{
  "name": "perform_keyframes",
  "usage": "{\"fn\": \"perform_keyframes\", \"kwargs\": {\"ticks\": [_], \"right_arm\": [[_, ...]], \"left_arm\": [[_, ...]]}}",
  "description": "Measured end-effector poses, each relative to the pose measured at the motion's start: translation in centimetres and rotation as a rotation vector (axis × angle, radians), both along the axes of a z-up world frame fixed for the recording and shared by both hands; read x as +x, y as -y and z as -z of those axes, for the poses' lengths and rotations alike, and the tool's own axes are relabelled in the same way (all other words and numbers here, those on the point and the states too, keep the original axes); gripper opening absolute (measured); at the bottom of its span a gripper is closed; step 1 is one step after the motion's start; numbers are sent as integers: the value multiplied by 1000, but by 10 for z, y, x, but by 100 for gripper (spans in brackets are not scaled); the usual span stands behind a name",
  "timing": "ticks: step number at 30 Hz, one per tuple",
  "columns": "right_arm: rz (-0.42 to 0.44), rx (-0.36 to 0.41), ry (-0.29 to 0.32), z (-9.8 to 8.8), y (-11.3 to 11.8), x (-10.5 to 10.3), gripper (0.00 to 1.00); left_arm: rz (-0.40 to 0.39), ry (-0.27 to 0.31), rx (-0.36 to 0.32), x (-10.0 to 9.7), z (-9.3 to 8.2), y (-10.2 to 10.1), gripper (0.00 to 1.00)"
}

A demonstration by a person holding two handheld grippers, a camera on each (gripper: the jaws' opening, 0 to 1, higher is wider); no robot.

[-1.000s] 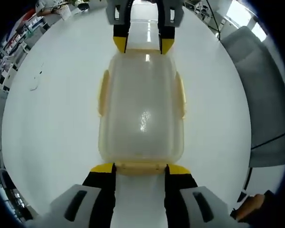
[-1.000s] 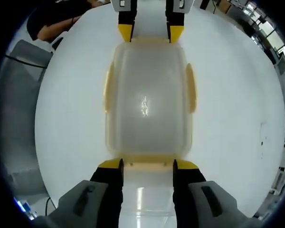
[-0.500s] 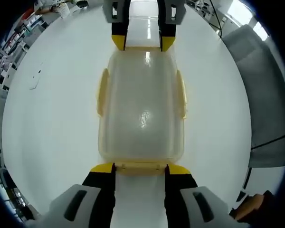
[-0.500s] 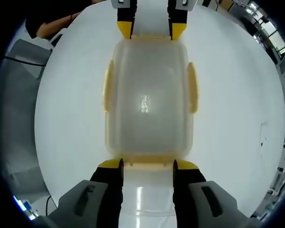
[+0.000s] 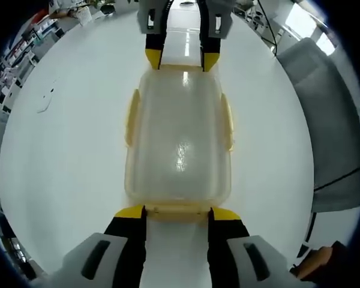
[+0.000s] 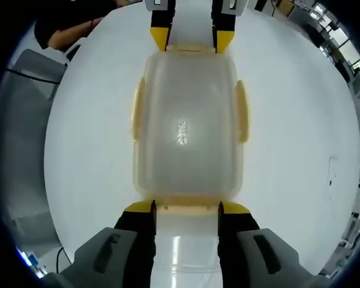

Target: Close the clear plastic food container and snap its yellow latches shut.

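Your left gripper (image 5: 176,211) sits at the near short end of the clear plastic food container (image 5: 179,141), jaws spread wide, each yellow tip flanking the end latch (image 5: 176,210). The container rests lid-on in the middle of the white counter (image 5: 66,150) (side latches (image 5: 132,117) lie flat against its walls). Your right gripper (image 6: 186,207) mirrors this at the opposite end, jaws likewise parted around that latch.
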State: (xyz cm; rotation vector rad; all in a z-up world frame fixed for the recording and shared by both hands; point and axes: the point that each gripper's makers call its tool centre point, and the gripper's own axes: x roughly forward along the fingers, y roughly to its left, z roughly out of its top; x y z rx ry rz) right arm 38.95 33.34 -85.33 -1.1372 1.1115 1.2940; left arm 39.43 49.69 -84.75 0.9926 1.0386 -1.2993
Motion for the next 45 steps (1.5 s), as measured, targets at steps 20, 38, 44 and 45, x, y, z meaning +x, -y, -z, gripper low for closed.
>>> {"fn": "perform_keyframes", "kwargs": {"ticks": [20, 38, 44, 45], "right_arm": [[-19, 81, 14, -33, -13, -11, 37], [-65, 151, 41, -67, -4, -23, 37], [-81, 155, 47, -70, 8, -23, 37], [-83, 158, 44, -71, 10, -24, 37]], "left_arm": [[-30, 9, 19, -17, -29, -13, 33], [-74, 51, 54, -34, -63, 0, 33], [-87, 58, 74, -37, -69, 14, 33], [-88, 56, 83, -37, -70, 16, 33]]}}
